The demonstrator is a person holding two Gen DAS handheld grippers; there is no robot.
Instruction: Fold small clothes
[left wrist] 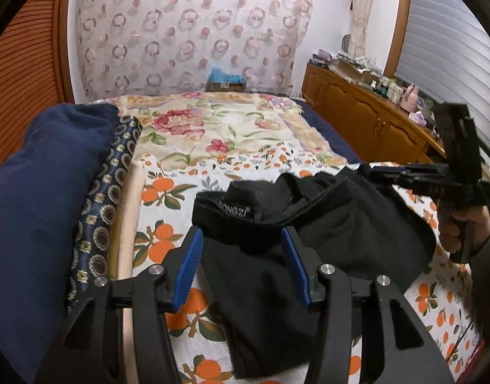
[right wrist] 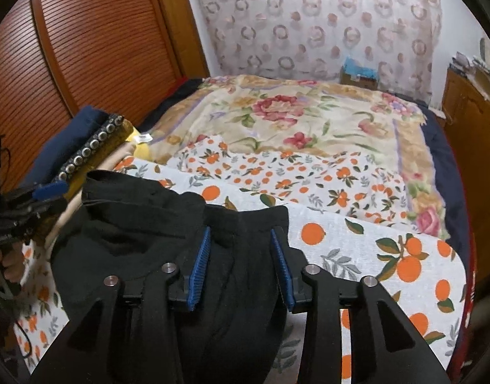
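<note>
Two handheld grippers hover over a black garment (left wrist: pixel 309 233) spread on a bed. Seen from its own wrist camera, the left gripper (left wrist: pixel 241 256) stands with its blue pads (left wrist: pixel 189 267) apart, the garment's left part lying between and beneath them without being pinched. A waistband (left wrist: pixel 235 212) with white lettering runs across the cloth just ahead of its tips. From the right wrist camera, the right gripper (right wrist: pixel 240 262) also shows its jaws parted above the garment's right edge; dark cloth lies between the blue pads (right wrist: pixel 198 270), but they do not press on it. A hand (left wrist: pixel 462 227) holds the right gripper's handle at the right edge of the left view.

The garment rests, crumpled and partly doubled over, on a white sheet printed with oranges (right wrist: pixel 357 246), near the bed's front edge. Beyond it lies a floral blanket (left wrist: pixel 213 124). To the left sits a stack of folded fabrics (left wrist: pixel 53 192): navy on top, a patterned piece and a cream one below. A wooden cabinet (left wrist: pixel 366 112) lines the right wall.
</note>
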